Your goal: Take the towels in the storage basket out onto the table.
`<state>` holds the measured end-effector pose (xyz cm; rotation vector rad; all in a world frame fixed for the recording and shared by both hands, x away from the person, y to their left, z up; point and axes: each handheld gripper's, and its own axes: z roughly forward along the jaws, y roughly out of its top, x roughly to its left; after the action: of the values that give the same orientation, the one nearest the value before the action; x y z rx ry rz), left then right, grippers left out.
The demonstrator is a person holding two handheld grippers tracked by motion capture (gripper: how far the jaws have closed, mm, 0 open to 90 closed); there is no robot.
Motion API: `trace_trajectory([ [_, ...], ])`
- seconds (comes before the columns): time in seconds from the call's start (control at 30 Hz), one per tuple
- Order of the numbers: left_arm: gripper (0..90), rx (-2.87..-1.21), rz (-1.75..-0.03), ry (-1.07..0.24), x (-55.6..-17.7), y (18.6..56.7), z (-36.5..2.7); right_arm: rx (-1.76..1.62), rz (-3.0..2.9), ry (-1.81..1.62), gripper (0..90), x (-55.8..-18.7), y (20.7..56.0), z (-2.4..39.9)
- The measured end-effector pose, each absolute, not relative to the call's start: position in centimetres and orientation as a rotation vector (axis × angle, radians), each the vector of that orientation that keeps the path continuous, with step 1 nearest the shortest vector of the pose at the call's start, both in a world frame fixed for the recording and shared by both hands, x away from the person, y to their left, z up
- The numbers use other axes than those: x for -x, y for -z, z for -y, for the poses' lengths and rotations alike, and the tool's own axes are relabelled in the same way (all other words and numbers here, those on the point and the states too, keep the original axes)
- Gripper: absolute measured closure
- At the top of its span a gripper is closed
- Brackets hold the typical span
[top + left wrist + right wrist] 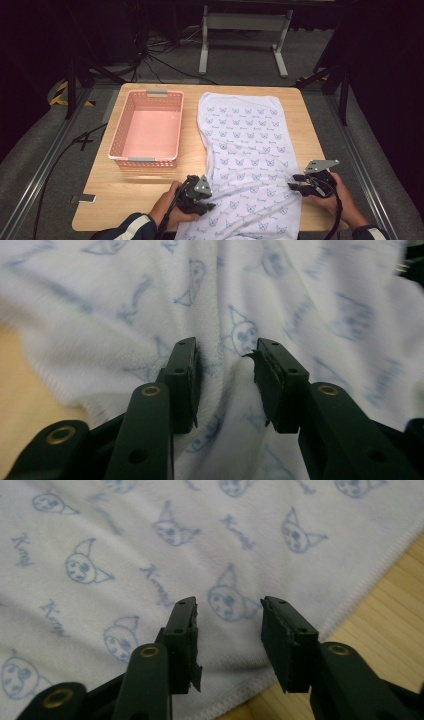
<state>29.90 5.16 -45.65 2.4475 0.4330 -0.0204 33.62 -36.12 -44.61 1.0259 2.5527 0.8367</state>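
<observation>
Risk sits first at the near end of the surface [100, 200], where the person holds both tools over the white printed cloth [250, 150]. The left gripper [209, 201] is at the cloth's left edge and its jaws stand apart, with a raised fold of fabric between them but not pressed by the pads, as the left gripper view shows. If they close now on this loose fold, they may catch more than one layer, or only a thin pinch that slips out when lifted. The right gripper [294, 182] is near the cloth's right edge, also with jaws apart and nothing held; in the right gripper view the stitched hem [350, 600] lies a little to the side of the jaws, so a closing here could take the middle fabric and miss the edge. With uneven grips, I think the cloth would fold crooked. It lies spread from the near edge toward the far edge, and beside it on the left is the pink basket [120, 135], apart from it; a wide sweep could knock it.
</observation>
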Motion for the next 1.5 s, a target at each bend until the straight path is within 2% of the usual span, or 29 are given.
trace_trajectory([
  [0.13,60.1,-2.46,-0.405,0.003,-28.7,45.3,-4.8,-1.059,-2.514,-0.81,53.6,-33.6,44.5,36.9],
  [0.2,54.3,-2.427,-0.406,-0.088,-29.1,44.6,-4.8,-1.049,-2.487,-0.786,52.7,-33.4,44.4,36.5],
  [0.27,50.1,-2.365,-0.399,-0.132,-30.2,43.8,-4.9,-0.994,-2.511,-0.821,53.1,-33.0,44.2,35.8],
  [0.33,45.1,-2.384,-0.389,-0.205,-31.8,43.6,-4.6,-0.933,-2.548,-0.872,56.2,-32.8,44.2,34.9],
  [0.37,45.6,-2.401,-0.403,-0.236,-32.9,43.8,-4.4,-0.91,-2.568,-0.863,56.7,-32.8,44.3,34.5],
  [0.43,47.8,-2.384,-0.467,-0.198,-34.5,44.4,-4.4,-0.902,-2.603,-0.856,58.2,-32.9,44.7,33.9],
  [0.47,48.1,-2.396,-0.47,-0.225,-35.0,44.8,-4.4,-0.916,-2.605,-0.865,57.4,-32.8,44.8,34.0],
  [0.5,49.6,-2.406,-0.499,-0.2,-35.4,45.3,-4.4,-0.906,-2.609,-0.875,57.4,-32.7,44.8,34.2],
  [0.53,51.7,-2.422,-0.519,-0.117,-35.6,45.7,-4.5,-0.9,-2.619,-0.883,57.6,-32.4,44.8,34.5],
  [0.57,49.5,-2.41,-0.498,-0.118,-35.4,45.9,-4.7,-0.904,-2.622,-0.889,57.6,-32.2,44.8,34.7],
  [0.63,52.7,-2.421,-0.487,-0.111,-34.8,45.9,-4.8,-0.894,-2.638,-0.891,58.0,-31.5,44.8,35.3],
  [0.77,53.4,-2.452,-0.413,0.065,-32.7,45.6,-4.6,-0.885,-2.685,-0.883,58.1,-29.9,44.6,36.4],
  [0.83,51.0,-2.443,-0.404,0.08,-32.2,45.5,-4.4,-0.901,-2.719,-0.86,57.9,-29.1,44.4,36.9],
  [0.87,46.9,-2.44,-0.411,0.061,-32.2,45.5,-4.3,-0.893,-2.728,-0.854,57.2,-28.8,44.3,37.0],
  [0.97,37.1,-2.402,-0.451,-0.05,-33.2,44.4,-4.0,-0.901,-2.741,-0.864,56.0,-28.8,44.1,37.2],
  [1.07,30.9,-2.345,-0.541,-0.111,-36.0,43.3,-3.4,-0.9,-2.646,-0.897,53.3,-30.2,43.2,37.2],
  [1.13,31.5,-2.357,-0.573,-0.215,-37.8,43.0,-2.9,-0.921,-2.546,-0.929,51.5,-32.3,42.2,37.3],
  [1.2,31.9,-2.304,-0.674,-0.212,-40.8,43.4,-2.2,-0.925,-2.461,-0.889,54.5,-35.5,41.7,36.8],
  [1.27,32.9,-2.296,-0.734,-0.277,-42.5,43.7,-1.6,-0.955,-2.404,-0.9,58.5,-38.8,41.6,36.3],
  [1.3,33.4,-2.27,-0.796,-0.204,-43.8,44.0,-1.6,-0.975,-2.396,-0.924,58.6,-40.0,41.7,36.1],
  [1.33,33.4,-2.274,-0.8,-0.222,-44.6,44.3,-1.5,-1.013,-2.369,-0.912,59.0,-41.9,41.9,35.8],
  [1.37,34.6,-2.285,-0.802,-0.319,-45.0,44.6,-1.2,-1.031,-2.356,-0.899,59.8,-43.2,42.2,35.5],
  [1.43,35.3,-2.279,-0.833,-0.251,-46.2,45.1,-1.4,-1.079,-2.355,-0.923,59.4,-45.0,42.9,35.0],
  [1.5,34.9,-2.301,-0.84,-0.304,-46.4,45.5,-1.3,-1.093,-2.348,-0.89,60.2,-45.8,43.4,34.6],
])
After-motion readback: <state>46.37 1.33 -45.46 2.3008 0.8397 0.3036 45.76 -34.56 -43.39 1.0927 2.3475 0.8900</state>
